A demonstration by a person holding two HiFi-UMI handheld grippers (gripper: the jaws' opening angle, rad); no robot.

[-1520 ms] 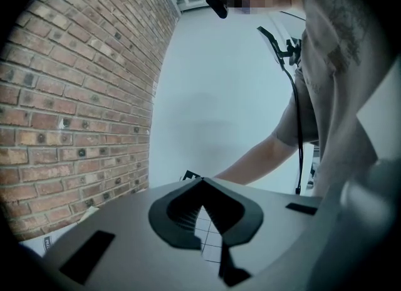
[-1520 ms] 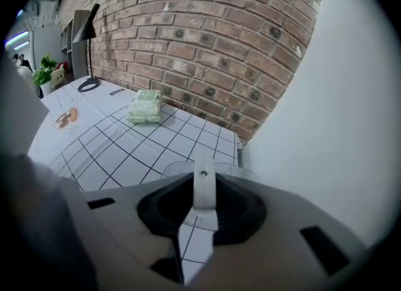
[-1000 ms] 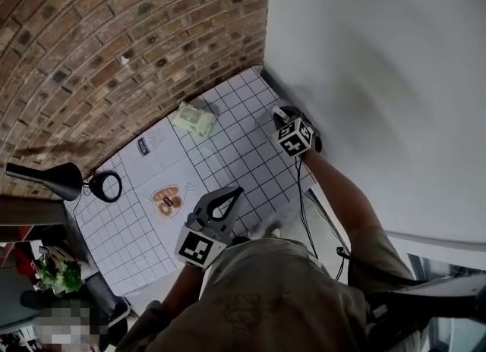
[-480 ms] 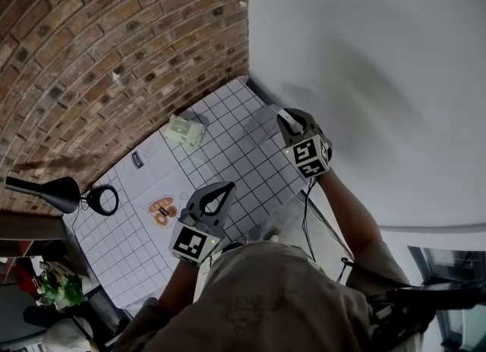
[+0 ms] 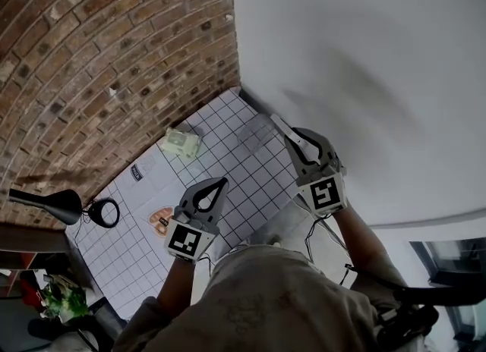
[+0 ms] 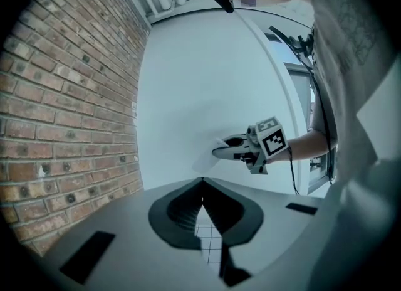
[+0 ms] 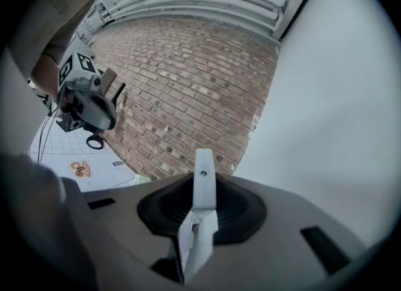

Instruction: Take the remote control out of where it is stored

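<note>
Exposed red-brown brick wall (image 5: 114, 39) on the left, running into a plain white painted wall (image 5: 364, 55). White grid-lined table (image 5: 228, 127) tucked in the corner, little black desk lamp (image 5: 55, 204) at one end.

The desk (image 5: 247, 170) is a white surface ruled in a dark square grid, set into a corner between a brick wall and a plain white wall. On it lie a pale green packet (image 5: 181, 143) near the bricks, a small dark label (image 5: 136, 174) and an orange-brown picture card (image 5: 161, 219). A black lamp (image 5: 57, 205) stands at its left end.
</note>
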